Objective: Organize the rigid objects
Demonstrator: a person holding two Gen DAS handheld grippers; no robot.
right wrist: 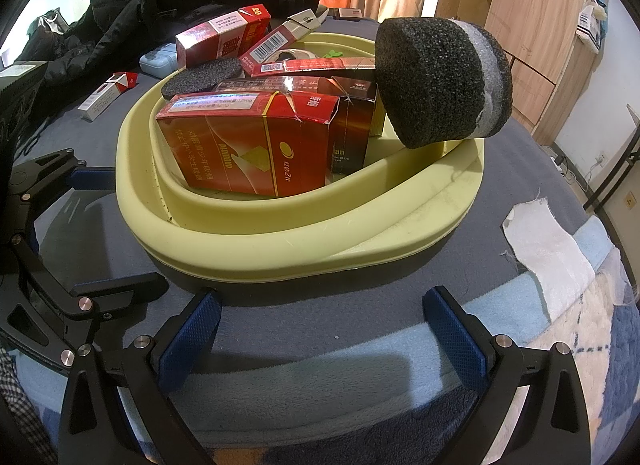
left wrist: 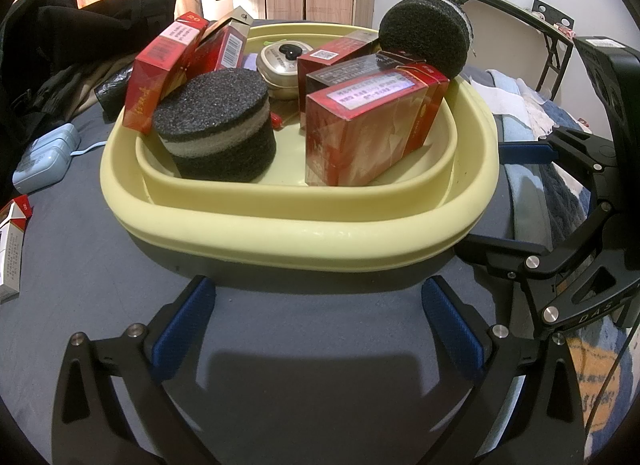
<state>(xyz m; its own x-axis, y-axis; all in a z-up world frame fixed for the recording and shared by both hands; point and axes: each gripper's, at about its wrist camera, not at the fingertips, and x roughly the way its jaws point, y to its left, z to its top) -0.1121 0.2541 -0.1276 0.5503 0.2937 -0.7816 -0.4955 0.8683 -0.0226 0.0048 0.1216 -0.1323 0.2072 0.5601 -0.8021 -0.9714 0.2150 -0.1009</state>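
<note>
Yellow basin [left wrist: 280,225] sitting on the grey-blue bed cover [left wrist: 80,245], already loaded: red boxes [left wrist: 372,133], two black foam discs [left wrist: 216,133], a small metal tin [left wrist: 280,65] at the back. Second foam disc [right wrist: 444,81] perched tilted on the rim, looks ready to roll off. Still loose outside: white-and-red pack [left wrist: 10,249] and a light blue case [left wrist: 44,157], both off to the left. Left gripper [left wrist: 316,329] wide, holding nothing, dead ahead of the basin; right gripper [right wrist: 320,329] same, wide and empty. Probably the left hand's job, being nearer that pack, long side lying roughly away from the claw.
</note>
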